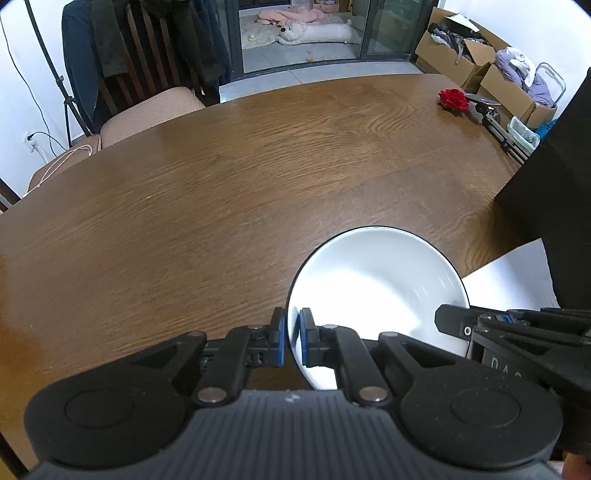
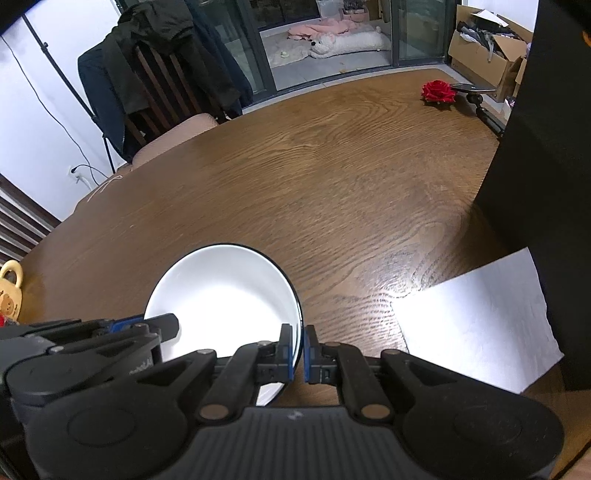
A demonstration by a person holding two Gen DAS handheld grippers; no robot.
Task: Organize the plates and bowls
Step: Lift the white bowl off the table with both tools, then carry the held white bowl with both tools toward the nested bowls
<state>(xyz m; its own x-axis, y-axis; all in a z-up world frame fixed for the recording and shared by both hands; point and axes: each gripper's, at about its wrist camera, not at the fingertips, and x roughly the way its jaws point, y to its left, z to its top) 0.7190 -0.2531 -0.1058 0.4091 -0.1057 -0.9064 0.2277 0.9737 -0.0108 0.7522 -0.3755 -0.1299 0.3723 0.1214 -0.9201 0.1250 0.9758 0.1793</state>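
The left tongs (image 1: 291, 338) and right tongs (image 2: 298, 352) both grip opposite rims of the white plate (image 1: 376, 288) above the table (image 1: 221, 184).

A lived-in home dining room — a wooden table (image 1: 240, 177), coats over a chair (image 2: 162, 85), packed cardboard boxes (image 1: 454, 51), bedding beyond a glass door (image 1: 299, 33).

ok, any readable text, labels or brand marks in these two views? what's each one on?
"DAS", partly cut off: on the right gripper's body, seen from the left wrist view.
Pale lettering on the left gripper's body, seen from the right wrist view: too blurred to read.
Small pale mark on each gripper's ribbed base: a logo, not text.
Nothing on the plate, the white sheet or the boxes.
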